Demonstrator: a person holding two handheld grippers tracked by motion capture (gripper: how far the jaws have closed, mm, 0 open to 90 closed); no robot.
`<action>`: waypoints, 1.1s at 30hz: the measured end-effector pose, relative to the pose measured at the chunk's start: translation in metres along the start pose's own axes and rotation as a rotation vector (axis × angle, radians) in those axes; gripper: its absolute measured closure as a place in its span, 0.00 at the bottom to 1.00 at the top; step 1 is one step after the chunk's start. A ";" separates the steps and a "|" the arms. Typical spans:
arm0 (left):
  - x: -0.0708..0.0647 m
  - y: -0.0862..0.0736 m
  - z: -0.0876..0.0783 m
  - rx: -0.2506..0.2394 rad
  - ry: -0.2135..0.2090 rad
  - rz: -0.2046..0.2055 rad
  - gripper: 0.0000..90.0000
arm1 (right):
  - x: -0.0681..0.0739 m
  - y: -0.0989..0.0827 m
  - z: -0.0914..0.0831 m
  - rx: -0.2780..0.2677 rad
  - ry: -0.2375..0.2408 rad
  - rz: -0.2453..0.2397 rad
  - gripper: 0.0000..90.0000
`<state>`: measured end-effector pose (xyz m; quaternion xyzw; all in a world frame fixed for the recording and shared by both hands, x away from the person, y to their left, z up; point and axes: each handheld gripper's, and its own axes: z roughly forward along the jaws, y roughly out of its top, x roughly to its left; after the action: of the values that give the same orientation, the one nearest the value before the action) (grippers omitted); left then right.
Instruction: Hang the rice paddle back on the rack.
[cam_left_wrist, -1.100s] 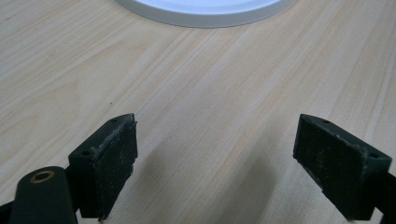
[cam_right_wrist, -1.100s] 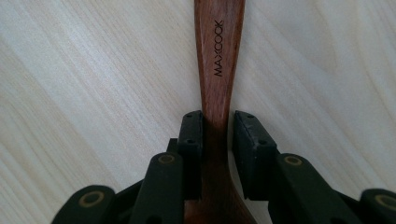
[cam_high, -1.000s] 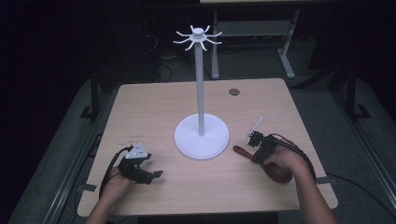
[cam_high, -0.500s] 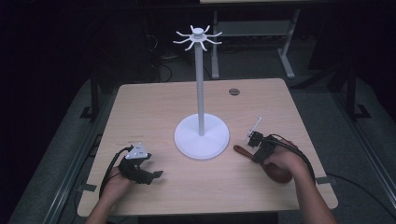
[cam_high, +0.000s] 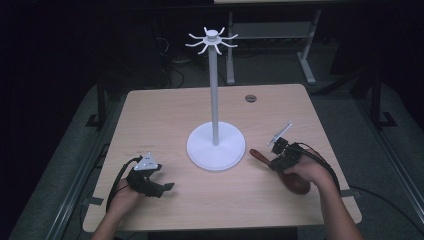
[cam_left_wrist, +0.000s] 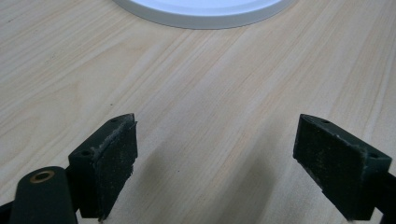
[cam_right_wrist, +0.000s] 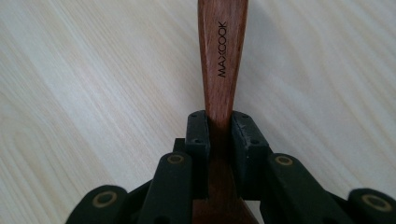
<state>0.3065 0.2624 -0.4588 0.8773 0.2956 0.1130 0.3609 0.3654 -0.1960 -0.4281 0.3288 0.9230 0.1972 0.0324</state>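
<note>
A light wooden table (cam_high: 210, 107) is seen from above, with two forearms reaching in from the near edge, each hand holding one black two-jaw gripper.

Near the table's front left corner, the left gripper (cam_high: 161, 187) is held low over bare wood, pointed toward the right. In the left gripper view its jaws are spread wide with nothing between them, and the rim of a white round base (cam_left_wrist: 201, 11) is seen beyond them across the wood grain.

At the table's middle, one white stand (cam_high: 215, 145) is set upright: a round flat base, a tall thin pole, and a crown of short curved hooks at the top. A small dark round fitting (cam_high: 250, 98) is set in the tabletop behind it, toward the far edge.

To the right of the base, one dark wooden spoon (cam_high: 292, 177) is clamped in the right gripper (cam_high: 278, 162). Its long axis is laid low along the table, with the handle end pointed left toward the stand's base and the bowl kept near the hand. In the right gripper view the jaws are closed narrowly on the handle (cam_right_wrist: 222, 65), which is printed MAXCOOK and extends straight ahead over the table.
</note>
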 end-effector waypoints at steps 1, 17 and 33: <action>0.000 0.000 0.000 0.000 0.000 0.000 0.15 | -0.001 -0.001 -0.001 -0.016 0.002 0.000 0.86; 0.000 0.000 0.000 0.000 0.000 -0.001 0.15 | -0.010 -0.018 -0.029 -0.249 0.038 0.077 0.86; 0.000 0.000 0.000 0.002 0.001 0.000 0.15 | -0.017 -0.029 -0.052 -0.480 0.081 0.106 0.87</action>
<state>0.3069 0.2623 -0.4592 0.8776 0.2957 0.1130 0.3599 0.3513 -0.2445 -0.3925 0.3514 0.8318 0.4251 0.0622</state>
